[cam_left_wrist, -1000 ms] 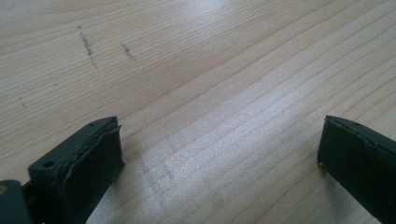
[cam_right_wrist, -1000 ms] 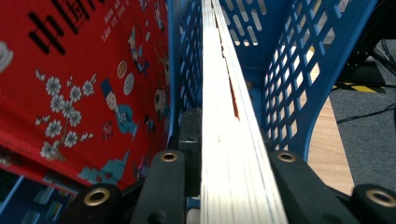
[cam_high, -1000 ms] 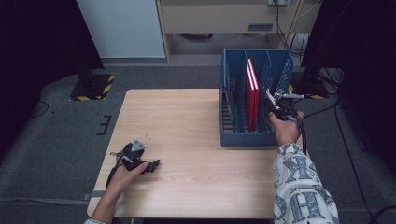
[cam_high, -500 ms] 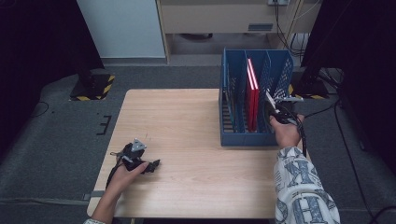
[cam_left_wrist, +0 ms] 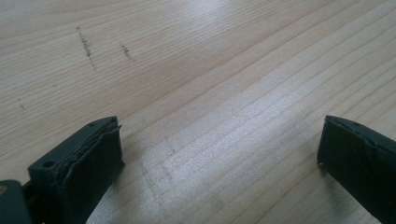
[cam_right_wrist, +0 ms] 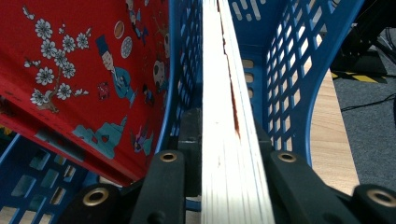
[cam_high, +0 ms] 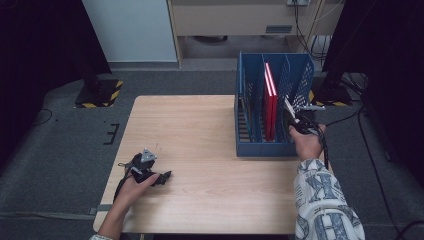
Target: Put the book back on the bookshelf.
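Note:
A blue slotted file rack (cam_high: pixel 250 140) stands at the table's right side with a red book (cam_high: pixel 270 100) upright in a middle slot. My right gripper (cam_high: pixel 295 119) is at the rack's right end, shut on a thin book (cam_high: pixel 288 106) that tilts up over the rightmost slot. In the right gripper view the held book's white page edges (cam_right_wrist: pixel 219 116) run straight ahead between the jaws, with the red illustrated book (cam_right_wrist: pixel 93 70) to the left and the rack's mesh wall (cam_right_wrist: pixel 289 70) to the right. My left gripper (cam_high: pixel 159 178) lies on the table near the front left, open (cam_left_wrist: pixel 219 158) over bare wood.
The wooden table (cam_high: pixel 200 130) is bare between the two hands. Beyond it are grey floor, a white panel (cam_high: pixel 130 30) and black stands with striped feet (cam_high: pixel 97 95). Cables (cam_high: pixel 345 120) trail off the table's right edge.
My right hand with the thin book has shifted slightly toward the near side at the rack's right end. The left gripper has not moved.

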The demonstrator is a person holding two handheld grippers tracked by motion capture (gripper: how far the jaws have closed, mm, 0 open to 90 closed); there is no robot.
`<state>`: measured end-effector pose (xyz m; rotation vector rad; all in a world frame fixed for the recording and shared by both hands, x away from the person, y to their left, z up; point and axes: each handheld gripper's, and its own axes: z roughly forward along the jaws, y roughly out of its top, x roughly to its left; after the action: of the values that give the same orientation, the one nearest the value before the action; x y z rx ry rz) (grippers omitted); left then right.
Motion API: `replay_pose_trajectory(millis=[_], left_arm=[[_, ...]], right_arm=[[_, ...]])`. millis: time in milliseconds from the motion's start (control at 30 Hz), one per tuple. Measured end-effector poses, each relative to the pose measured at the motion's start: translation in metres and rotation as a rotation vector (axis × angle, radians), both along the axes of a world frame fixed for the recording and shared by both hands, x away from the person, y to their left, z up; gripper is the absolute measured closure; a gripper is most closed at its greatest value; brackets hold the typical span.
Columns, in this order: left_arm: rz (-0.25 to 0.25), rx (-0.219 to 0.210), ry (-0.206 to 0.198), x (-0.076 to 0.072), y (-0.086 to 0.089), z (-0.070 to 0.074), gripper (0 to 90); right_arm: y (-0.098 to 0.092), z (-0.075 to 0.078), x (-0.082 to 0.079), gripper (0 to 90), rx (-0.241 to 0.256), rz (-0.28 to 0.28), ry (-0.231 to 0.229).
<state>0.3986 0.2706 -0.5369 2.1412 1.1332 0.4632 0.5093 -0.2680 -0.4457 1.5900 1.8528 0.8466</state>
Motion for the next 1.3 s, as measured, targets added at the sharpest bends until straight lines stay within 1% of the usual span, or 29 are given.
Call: replay_pose_trajectory(millis=[33,67,100,367,400,500,533,600,767,800,833,867,900,967,1000,1100,1200,1267,1300], left_arm=[[0.0,0.0,0.0,0.0,0.0,0.0,0.0],[0.001,-0.001,0.001,0.0,0.0,0.0,0.0],[0.0,-0.001,0.001,0.0,0.0,0.0,0.0],[0.0,-0.001,0.002,0.0,0.0,0.0,0.0],[-0.001,-0.001,0.002,0.0,0.0,0.0,0.0],[-0.001,-0.001,0.002,0.0,-0.001,0.0,0.0],[-0.002,-0.001,0.002,0.0,-0.001,0.0,0.0],[-0.003,-0.001,0.002,0.0,-0.001,0.0,0.0],[-0.004,-0.001,0.002,0.0,-0.001,0.0,0.0],[-0.005,-0.001,0.002,0.001,-0.001,0.0,0.0],[-0.006,-0.002,0.002,0.001,-0.001,0.0,0.0],[-0.006,-0.002,0.002,0.001,-0.001,0.0,0.0],[-0.006,-0.002,0.002,0.001,-0.001,0.0,0.0],[-0.006,-0.001,0.003,0.001,-0.001,0.0,0.0],[-0.006,-0.001,0.002,0.001,-0.001,0.0,0.0],[-0.006,-0.001,0.002,0.001,-0.001,0.0,0.0],[-0.006,-0.001,0.002,0.001,-0.001,0.0,0.0],[-0.006,-0.001,0.002,0.001,-0.002,0.0,0.0],[-0.005,-0.001,0.002,0.001,-0.002,0.0,0.0]], right_arm=[[0.0,0.0,0.0,74.3,0.0,0.0,0.0],[0.0,-0.001,-0.001,73.4,0.011,0.0,0.004],[0.001,-0.001,-0.001,73.4,0.007,0.001,0.013],[0.002,-0.001,-0.003,73.5,0.003,0.001,0.008],[0.003,-0.001,-0.002,74.1,-0.013,0.005,0.004],[0.003,-0.001,-0.001,74.7,-0.026,0.006,0.001],[0.003,-0.001,0.0,74.8,-0.043,0.002,-0.003],[0.004,-0.001,0.002,74.8,-0.061,-0.004,-0.005],[0.004,-0.001,0.009,74.8,-0.076,-0.018,-0.011],[0.005,-0.002,0.012,74.6,-0.068,-0.033,-0.018],[0.005,-0.002,0.013,74.4,-0.061,-0.036,-0.021],[0.005,-0.002,0.013,74.4,-0.061,-0.036,-0.021],[0.007,-0.002,0.012,73.3,-0.044,-0.035,-0.016],[0.008,-0.001,0.011,72.4,-0.039,-0.033,-0.021],[0.009,0.001,0.009,69.5,-0.019,-0.023,-0.032],[0.01,0.006,0.005,68.4,0.013,-0.014,-0.047],[0.01,0.009,0.002,68.2,0.018,-0.006,-0.056],[0.01,0.01,-0.001,67.2,0.038,-0.002,-0.06],[0.01,0.01,-0.003,66.9,0.035,0.003,-0.062]])
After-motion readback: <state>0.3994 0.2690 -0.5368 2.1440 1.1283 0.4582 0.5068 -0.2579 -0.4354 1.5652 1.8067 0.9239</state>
